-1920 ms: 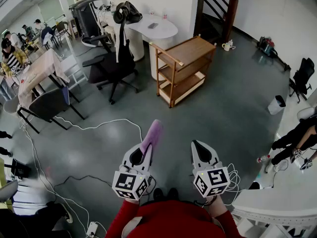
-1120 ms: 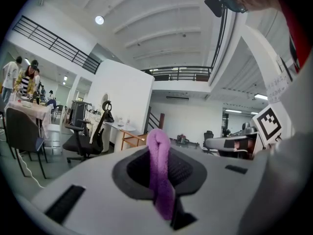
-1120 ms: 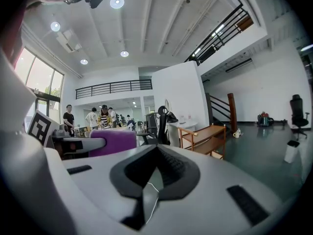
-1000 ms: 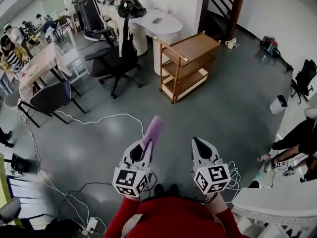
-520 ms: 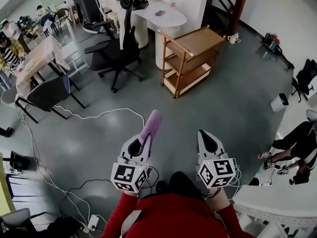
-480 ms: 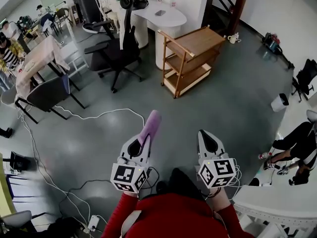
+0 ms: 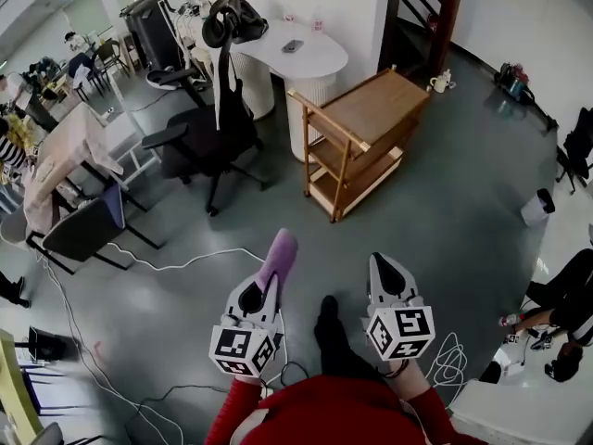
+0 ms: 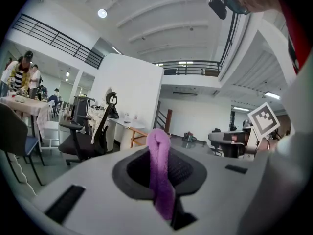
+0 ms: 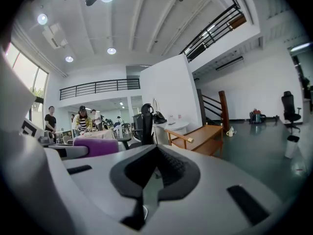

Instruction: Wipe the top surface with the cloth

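Note:
A purple cloth sticks out forward from my left gripper, which is shut on it; in the left gripper view the cloth stands upright between the closed jaws. My right gripper is shut with nothing in it. Both are held low in front of the person's red sleeves, above the grey floor. The wooden three-shelf cart stands some way ahead, its top surface bare. From the right gripper view, the cart is ahead and slightly right, well out of reach.
A black office chair and a round white table stand left of the cart. White cables trail over the floor at left. A staircase rises behind the cart. A white bin stands at right. People sit at far-left tables.
The person has walked forward, and a dark shoe now shows between the grippers. Both grippers keep their pose, the left still holding the cloth.

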Demonstrator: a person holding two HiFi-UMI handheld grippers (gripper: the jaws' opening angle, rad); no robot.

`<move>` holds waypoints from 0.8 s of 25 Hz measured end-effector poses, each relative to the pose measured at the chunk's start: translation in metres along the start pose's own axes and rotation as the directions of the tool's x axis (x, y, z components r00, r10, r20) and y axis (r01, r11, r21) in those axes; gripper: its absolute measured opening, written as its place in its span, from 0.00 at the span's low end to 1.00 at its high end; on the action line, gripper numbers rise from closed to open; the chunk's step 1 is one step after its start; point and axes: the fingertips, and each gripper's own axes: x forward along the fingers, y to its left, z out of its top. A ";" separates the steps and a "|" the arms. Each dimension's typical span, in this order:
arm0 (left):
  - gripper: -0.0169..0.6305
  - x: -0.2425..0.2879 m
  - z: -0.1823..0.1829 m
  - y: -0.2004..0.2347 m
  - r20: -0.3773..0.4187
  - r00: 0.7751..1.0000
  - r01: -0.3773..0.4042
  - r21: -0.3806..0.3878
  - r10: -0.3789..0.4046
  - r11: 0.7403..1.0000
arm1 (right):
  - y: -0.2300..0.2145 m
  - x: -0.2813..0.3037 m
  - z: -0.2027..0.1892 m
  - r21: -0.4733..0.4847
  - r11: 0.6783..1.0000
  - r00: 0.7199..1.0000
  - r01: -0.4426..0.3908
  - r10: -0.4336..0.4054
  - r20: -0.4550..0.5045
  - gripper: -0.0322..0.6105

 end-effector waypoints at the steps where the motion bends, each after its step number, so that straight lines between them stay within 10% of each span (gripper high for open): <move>1: 0.10 0.017 0.003 0.006 -0.007 1.000 -0.001 0.000 0.001 1.000 | -0.009 0.016 0.005 0.013 1.000 1.000 0.004 -0.004 0.000 0.05; 20: 0.10 0.256 0.066 0.066 -0.086 0.963 0.260 0.071 -0.254 0.963 | -0.111 0.167 0.059 0.153 0.949 0.961 0.275 -0.276 -0.015 0.05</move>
